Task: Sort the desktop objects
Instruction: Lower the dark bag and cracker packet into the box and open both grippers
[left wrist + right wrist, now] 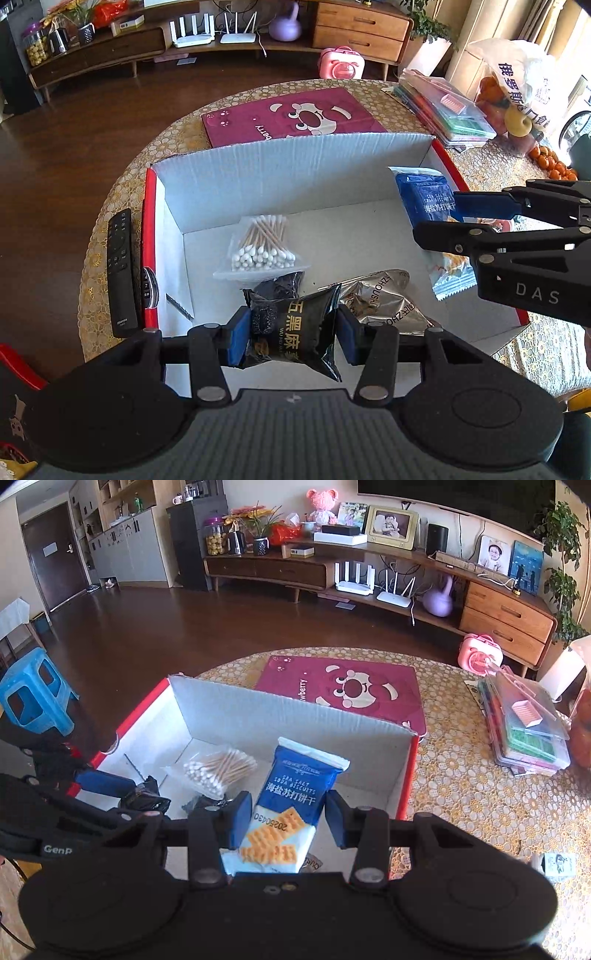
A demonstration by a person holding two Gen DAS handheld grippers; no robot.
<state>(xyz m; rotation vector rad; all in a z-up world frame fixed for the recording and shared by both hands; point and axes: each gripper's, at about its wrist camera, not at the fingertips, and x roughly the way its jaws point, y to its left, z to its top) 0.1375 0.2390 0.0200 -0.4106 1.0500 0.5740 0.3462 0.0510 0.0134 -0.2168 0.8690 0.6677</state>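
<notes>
An open cardboard box (280, 173) with red outer walls and a white inside stands on the round table. Inside it lie a bag of cotton swabs (262, 243), a silver snack packet (384, 295) and a dark packet (277, 286). My left gripper (290, 334) is shut on a black snack packet (295, 328), held over the box's near part. My right gripper (288, 818) is shut on a blue soda biscuit packet (295, 797), held above the box's (258, 716) right side. The left wrist view shows the right gripper (458, 218) coming in from the right with that biscuit packet (424, 195).
A black remote (120, 273) lies left of the box. Behind the box sits a pink bear-print box (295, 118). A stack of plastic cases (528, 731) and a bag of oranges (495, 99) are at the right. A small carton (559, 864) sits near the table's front right.
</notes>
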